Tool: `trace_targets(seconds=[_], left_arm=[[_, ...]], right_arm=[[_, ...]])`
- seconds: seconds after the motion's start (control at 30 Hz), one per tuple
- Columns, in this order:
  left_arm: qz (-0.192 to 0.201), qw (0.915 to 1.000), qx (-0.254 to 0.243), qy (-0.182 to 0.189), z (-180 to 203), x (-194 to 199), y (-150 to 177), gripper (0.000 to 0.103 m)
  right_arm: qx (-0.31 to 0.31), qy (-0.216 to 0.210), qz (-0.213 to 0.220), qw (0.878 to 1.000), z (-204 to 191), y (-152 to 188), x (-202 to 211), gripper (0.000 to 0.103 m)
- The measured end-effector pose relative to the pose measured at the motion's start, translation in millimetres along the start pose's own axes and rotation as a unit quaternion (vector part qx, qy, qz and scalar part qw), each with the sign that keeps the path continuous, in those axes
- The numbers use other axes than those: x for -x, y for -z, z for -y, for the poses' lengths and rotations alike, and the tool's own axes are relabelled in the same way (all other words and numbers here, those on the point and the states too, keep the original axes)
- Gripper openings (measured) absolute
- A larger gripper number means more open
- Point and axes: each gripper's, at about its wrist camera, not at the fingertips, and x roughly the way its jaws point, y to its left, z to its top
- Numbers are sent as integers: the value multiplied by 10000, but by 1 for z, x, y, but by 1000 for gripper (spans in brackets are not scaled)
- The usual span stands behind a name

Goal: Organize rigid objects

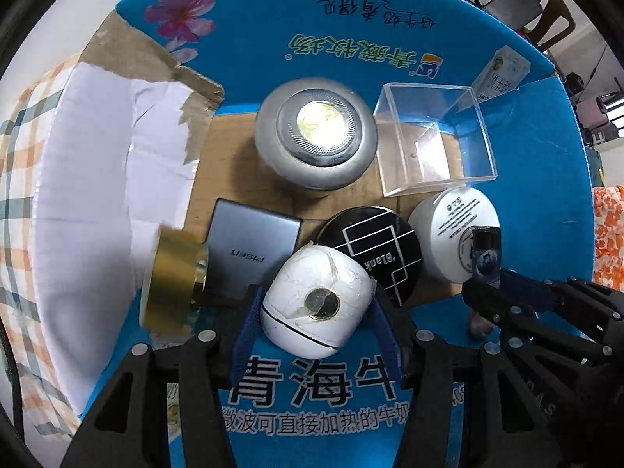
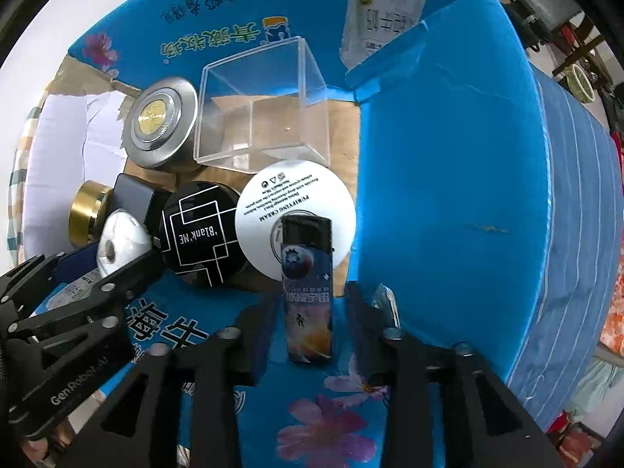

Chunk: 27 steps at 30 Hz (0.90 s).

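Observation:
My left gripper (image 1: 316, 308) is shut on a white round device (image 1: 316, 304) with a coin-like disc on it, held over the near edge of a blue cardboard box (image 1: 546, 195). My right gripper (image 2: 308, 312) is shut on a small blue bottle with a black cap (image 2: 308, 284), held upright over the box's near right corner. The bottle also shows in the left wrist view (image 1: 485, 253). In the box lie a silver round tin (image 1: 316, 132), a clear plastic box (image 1: 433, 136), a black round compact (image 1: 374, 249), a white cream jar (image 1: 448, 222), a grey power bank (image 1: 249, 245) and a gold tape roll (image 1: 175, 277).
The box's blue walls (image 2: 448, 195) rise on the far and right sides. A torn cardboard flap (image 1: 128, 46) and white liner (image 1: 89, 179) are on the left. A checked cloth (image 1: 19, 163) lies outside to the left. Furniture stands at the far right.

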Motion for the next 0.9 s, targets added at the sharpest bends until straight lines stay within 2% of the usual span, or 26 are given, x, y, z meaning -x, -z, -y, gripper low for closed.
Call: trace_targets(seconds=[0.17, 0.2, 0.23, 0.27, 0.3, 0.43, 0.5, 0.6, 0.7, 0.77, 0.9], left_arm=[[34, 9999, 32, -106, -6, 6, 2, 52], [55, 9999, 51, -130, -8, 9, 3, 56], [77, 9999, 59, -137, -9, 12, 3, 70], [124, 9998, 60, -171, -11, 16, 3, 76], [196, 9993, 65, -321, -13, 21, 4, 83], [274, 9986, 153, -426, -24, 34, 5, 91], [314, 9981, 229, -471, -31, 42, 4, 102], [399, 9977, 331, -439, -43, 52, 6, 103], [525, 9973, 343, -395, -49, 71, 13, 103], [659, 9964, 349, -408, -39, 78, 16, 103], [992, 9938, 243, -443, -27, 122, 33, 103]], right_arm=[[-74, 66, 85, 9999, -3, 4, 4, 56], [-76, 121, 129, 9998, -5, 4, 5, 61], [-73, 186, 167, 9997, -6, 5, 7, 65], [-85, 292, 211, 9993, -7, 8, 8, 77], [-117, 462, 294, 9984, -6, 9, 11, 86], [-227, 356, 344, 9985, -3, 11, 14, 96], [-243, 427, 442, 9978, -3, 13, 21, 102], [-318, 388, 604, 9969, -1, 25, 38, 102], [-380, 346, 875, 9948, -2, 33, 78, 102], [-419, 332, 1057, 9930, -4, 42, 103, 103], [-447, 225, 1455, 9881, -8, 73, 161, 103]])
